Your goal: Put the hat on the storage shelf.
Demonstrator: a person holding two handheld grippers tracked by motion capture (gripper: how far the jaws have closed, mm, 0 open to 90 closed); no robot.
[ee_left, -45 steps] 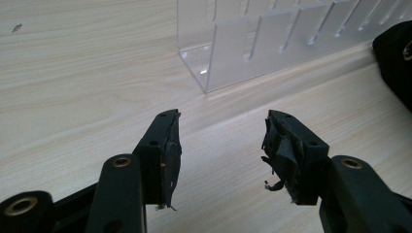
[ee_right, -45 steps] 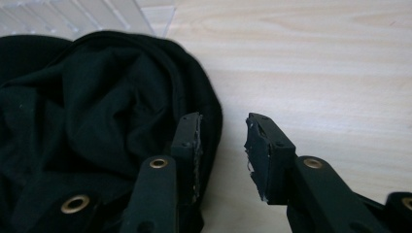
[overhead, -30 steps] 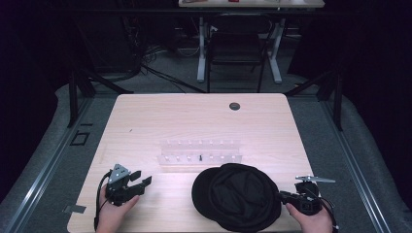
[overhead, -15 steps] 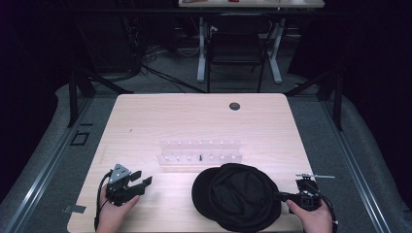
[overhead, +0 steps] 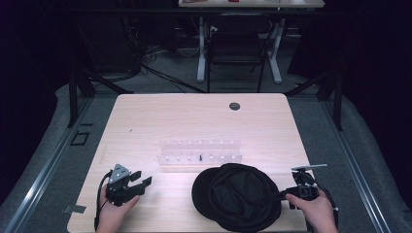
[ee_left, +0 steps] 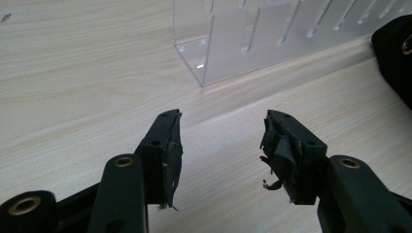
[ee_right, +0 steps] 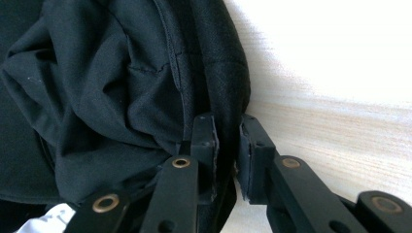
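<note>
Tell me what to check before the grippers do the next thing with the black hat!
1. Right gripper has the hat: ok. Its fingers are closed on the rim of the black hat.
2. Left gripper free: ok. Its fingers are open with nothing between them.
3. Table in front of the left gripper bare: ok. Plain wood lies before it.
4. Clear plastic rack out of the way: cannot tell. It stands just behind the hat, close to it.
5. Grip deep enough to hold: cannot tell. Just the rim's edge is pinched.
6. Hat lying flat: not ok. Its cloth is bunched and wrinkled.
</note>
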